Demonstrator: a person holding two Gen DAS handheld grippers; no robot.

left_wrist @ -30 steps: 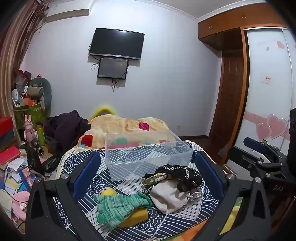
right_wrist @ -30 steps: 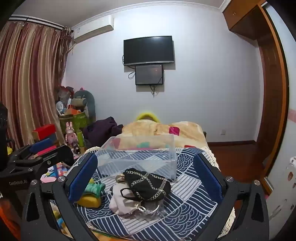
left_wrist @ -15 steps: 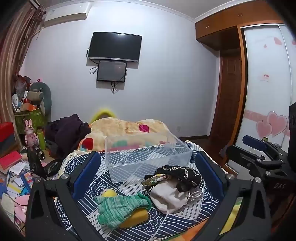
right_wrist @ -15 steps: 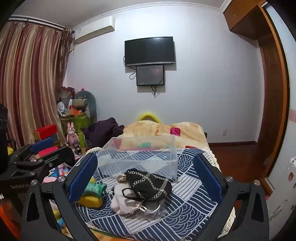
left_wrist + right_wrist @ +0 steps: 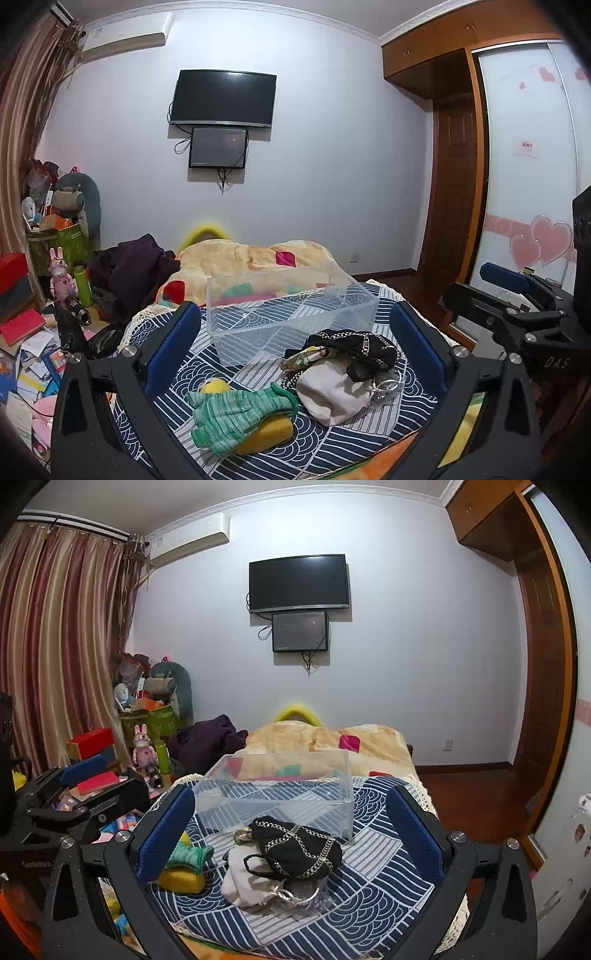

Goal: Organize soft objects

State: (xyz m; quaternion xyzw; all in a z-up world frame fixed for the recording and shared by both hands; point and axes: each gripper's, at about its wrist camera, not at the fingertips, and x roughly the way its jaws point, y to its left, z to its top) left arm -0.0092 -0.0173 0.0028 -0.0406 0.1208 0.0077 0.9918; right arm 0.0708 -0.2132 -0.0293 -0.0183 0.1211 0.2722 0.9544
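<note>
Both jaws gape, holding nothing; we should drop our left gripper (image 5: 295, 354) over the near green glove (image 5: 236, 413), pinching cloth, not sponge (image 5: 266, 432); the clear bin (image 5: 288, 314) waits beyond.

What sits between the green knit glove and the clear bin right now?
Only bare patterned bedspread. In the left wrist view, the green knit glove lies nearer the camera and the clear bin behind it, with nothing in that stretch.

Clear plastic storage bin (image 5: 288, 314): one
Green knitted glove (image 5: 236, 413): one
Yellow plush toy (image 5: 266, 434): one, under the glove
Black pouch with metal chain trim (image 5: 295, 849): one
White cloth bag (image 5: 332, 391): one
Wall-mounted black screens: two, a large television (image 5: 299, 583) and a smaller screen (image 5: 300, 631)
</note>
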